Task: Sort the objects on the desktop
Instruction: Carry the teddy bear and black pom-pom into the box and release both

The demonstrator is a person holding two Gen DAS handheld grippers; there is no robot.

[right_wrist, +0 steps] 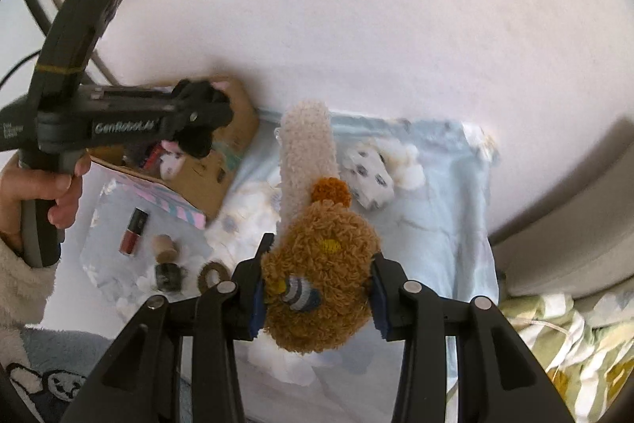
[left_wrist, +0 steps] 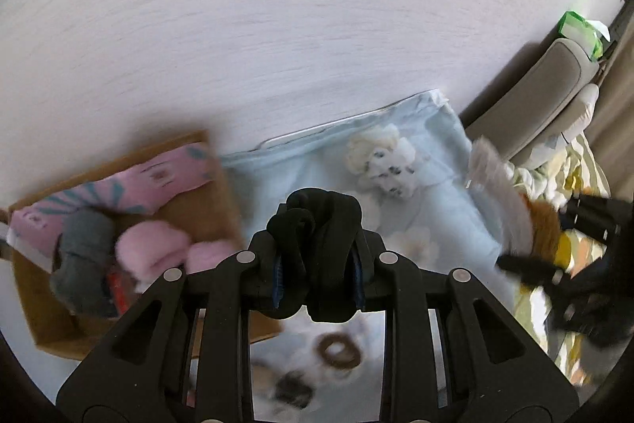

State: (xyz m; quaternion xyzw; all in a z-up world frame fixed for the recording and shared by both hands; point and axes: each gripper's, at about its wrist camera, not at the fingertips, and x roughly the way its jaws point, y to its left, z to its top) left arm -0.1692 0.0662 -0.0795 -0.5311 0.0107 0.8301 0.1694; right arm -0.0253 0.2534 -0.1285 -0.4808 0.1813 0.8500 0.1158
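A pale blue cloth printed with white flowers covers the work surface against a white wall. At its left edge sits an open brown cardboard box holding a pink patterned sock, a grey fluffy sock and pale pink fluffy socks. The left gripper, whose body reads "GenRobot.AI" in white in the right wrist view, is clamped on a bundled black sock above the cloth, just beside the box. The right gripper pinches a brown fuzzy plush sock with a cream cuff, an orange pompom and a small striped bee, held above the cloth. On the cloth lie a rolled white sock with dark spots, a dark red lip-gloss tube with a black cap, a brown hair ring and a small cork-coloured stopper.
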